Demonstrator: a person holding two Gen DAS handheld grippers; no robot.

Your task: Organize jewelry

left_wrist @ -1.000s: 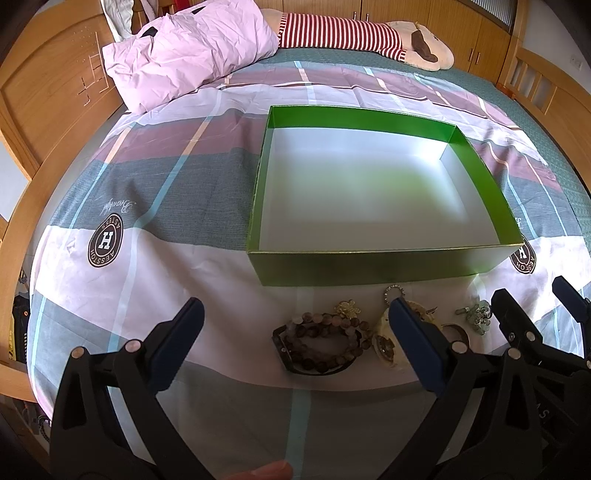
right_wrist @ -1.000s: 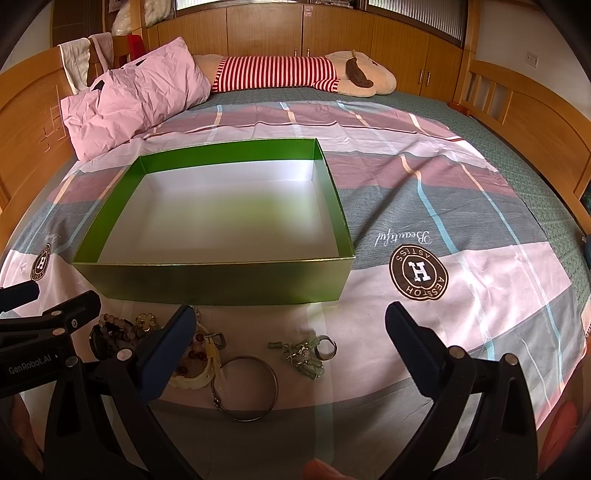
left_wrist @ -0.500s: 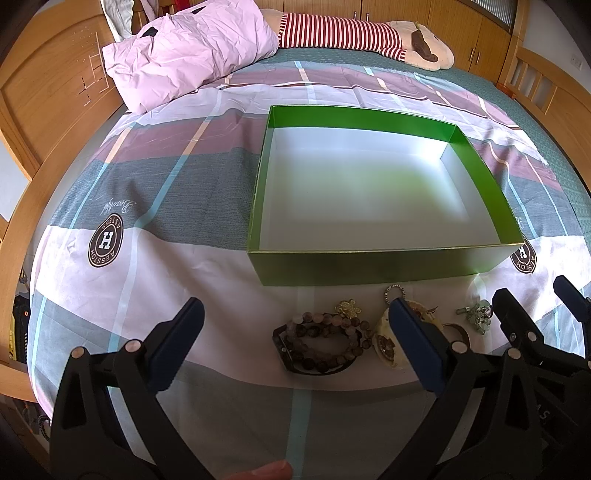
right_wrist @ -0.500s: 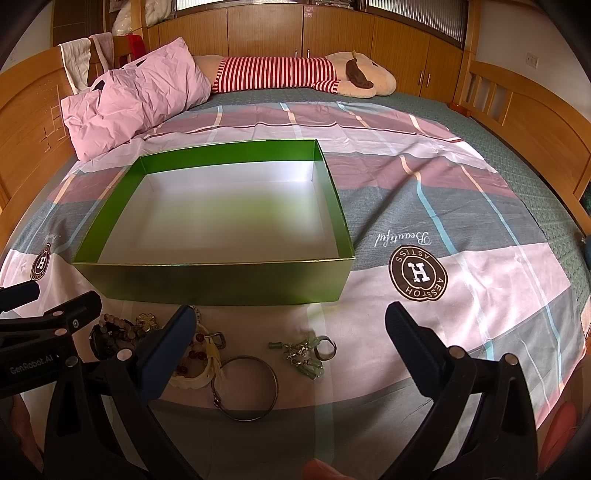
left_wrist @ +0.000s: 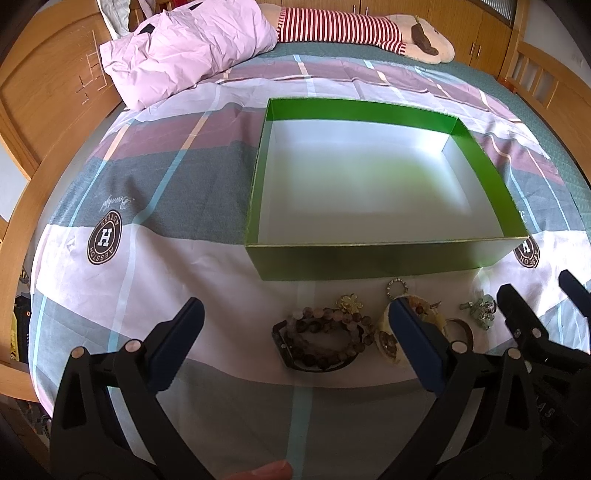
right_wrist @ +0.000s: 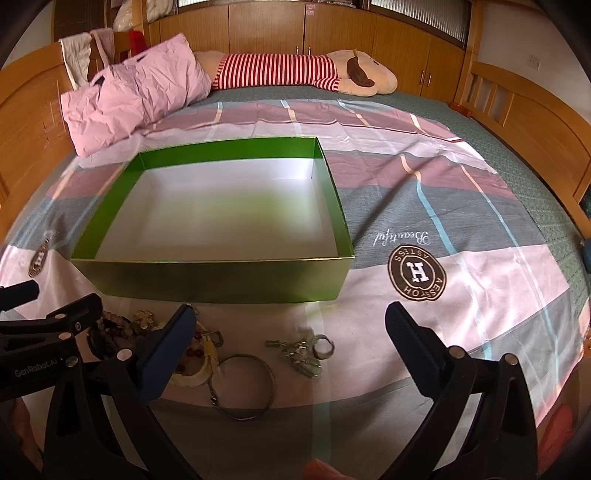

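Note:
An empty green box point(left_wrist: 369, 260) with a white inside sits on the bed; it also shows in the right wrist view point(right_wrist: 221, 280). Jewelry lies in a row in front of it: brown bead bracelets point(left_wrist: 321, 339), a cream pendant point(left_wrist: 388, 339), a metal bangle point(right_wrist: 242, 384) and a green charm with rings point(right_wrist: 301, 354). My left gripper point(left_wrist: 295, 321) is open and empty just above the bead bracelets. My right gripper point(right_wrist: 290, 323) is open and empty above the bangle and the charm.
A patterned bedsheet point(left_wrist: 147, 206) covers the bed. A pink pillow point(left_wrist: 184, 48) and a striped plush toy point(left_wrist: 351, 33) lie at the far end. Wooden bed frames point(right_wrist: 517, 110) stand at both sides. The bed's front edge is just below the jewelry.

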